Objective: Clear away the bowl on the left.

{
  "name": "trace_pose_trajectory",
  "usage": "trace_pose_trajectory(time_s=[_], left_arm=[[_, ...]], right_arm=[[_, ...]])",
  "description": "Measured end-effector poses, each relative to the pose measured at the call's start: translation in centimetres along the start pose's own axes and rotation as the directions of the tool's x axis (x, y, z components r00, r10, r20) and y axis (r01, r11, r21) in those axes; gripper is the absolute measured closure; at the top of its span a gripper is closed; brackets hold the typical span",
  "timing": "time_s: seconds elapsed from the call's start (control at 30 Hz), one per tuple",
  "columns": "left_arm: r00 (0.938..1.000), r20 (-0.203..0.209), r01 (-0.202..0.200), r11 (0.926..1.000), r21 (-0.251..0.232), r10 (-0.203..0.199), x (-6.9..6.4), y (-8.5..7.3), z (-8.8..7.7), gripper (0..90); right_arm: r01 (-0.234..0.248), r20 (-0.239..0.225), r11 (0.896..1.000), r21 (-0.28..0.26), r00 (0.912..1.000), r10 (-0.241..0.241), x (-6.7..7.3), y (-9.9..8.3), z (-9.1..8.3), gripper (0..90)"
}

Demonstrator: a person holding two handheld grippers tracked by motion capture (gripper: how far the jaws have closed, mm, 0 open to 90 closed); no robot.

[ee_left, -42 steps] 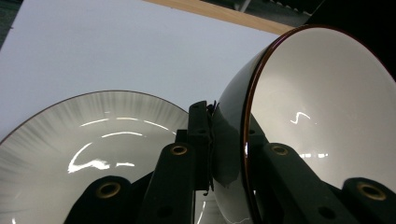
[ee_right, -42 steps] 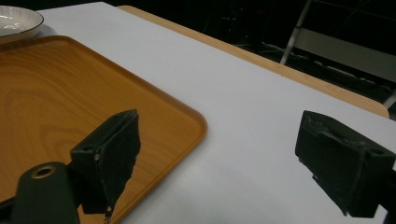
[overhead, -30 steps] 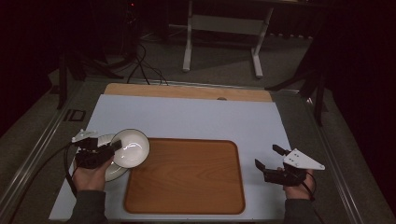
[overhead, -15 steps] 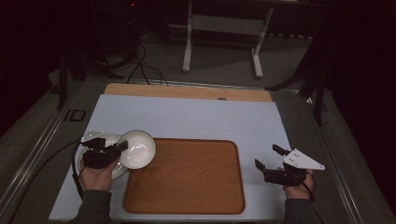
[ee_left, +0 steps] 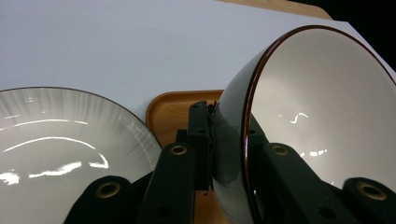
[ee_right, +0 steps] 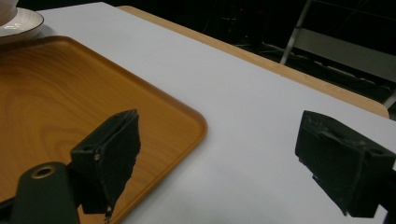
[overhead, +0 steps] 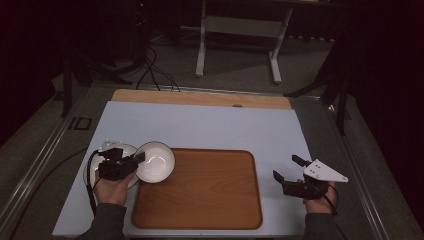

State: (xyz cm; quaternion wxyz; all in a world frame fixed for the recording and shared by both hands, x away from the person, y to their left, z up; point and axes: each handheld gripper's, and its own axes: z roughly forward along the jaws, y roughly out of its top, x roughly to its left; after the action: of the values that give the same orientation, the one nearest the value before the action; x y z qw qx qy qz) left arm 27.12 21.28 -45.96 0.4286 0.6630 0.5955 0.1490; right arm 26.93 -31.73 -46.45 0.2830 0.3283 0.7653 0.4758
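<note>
From above, the left tongs (overhead: 131, 161) pinch the rim of a white bowl (overhead: 156, 161), which now hangs over the left edge of the wooden tray (overhead: 200, 192); a second ago it sat further left, over the plate (overhead: 100, 165) (that plate lies on the pale desk (overhead: 210, 127) just left of the tray). The right tongs (overhead: 287, 172) hover spread to the right of the tray, unmoved.

In the left gripper view the tongs (ee_left: 229, 149) clamp the dark-rimmed bowl (ee_left: 322, 107), tilted on edge, with the plate (ee_left: 60, 144) beside.

In the right gripper view the tongs (ee_right: 229, 158) gape wide over desk (ee_right: 252, 116) and tray corner (ee_right: 56, 107).
</note>
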Motion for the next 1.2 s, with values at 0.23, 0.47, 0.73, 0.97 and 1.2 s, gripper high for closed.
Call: trace_pose_trajectory(time_s=[0.23,0.47,0.73,0.97,1.2], left_arm=[[0.9997,0.009,-0.022,0.9996,0.017,0.022,-0.7,-0.1,0.7,81.8],[0.9991,0.03,-0.03,0.9992,0.024,0.029,-1.4,-0.1,1.3,81.9],[0.9978,0.04,-0.054,0.9977,0.041,0.052,-2.3,-0.1,2.1,81.9],[0.9967,0.045,-0.069,0.9967,0.043,0.067,-3.0,-0.1,2.6,81.9],[0.9957,0.048,-0.081,0.9955,0.048,0.079,-3.5,-0.2,2.9,81.9]], right_arm=[[-0.001,0.0,1.0,0.0,1.0,0.001,0.0,0.0,0.0,13.8],[0.0,0.0,1.0,0.003,1.0,0.0,0.1,0.0,0.1,13.7],[-0.001,-0.002,1.0,0.002,1.0,0.001,0.1,0.0,0.1,13.8],[-0.002,-0.002,1.0,0.002,1.0,0.002,0.1,0.0,0.1,13.8],[-0.002,-0.002,1.0,0.001,1.0,0.002,0.1,0.0,0.1,13.7]])
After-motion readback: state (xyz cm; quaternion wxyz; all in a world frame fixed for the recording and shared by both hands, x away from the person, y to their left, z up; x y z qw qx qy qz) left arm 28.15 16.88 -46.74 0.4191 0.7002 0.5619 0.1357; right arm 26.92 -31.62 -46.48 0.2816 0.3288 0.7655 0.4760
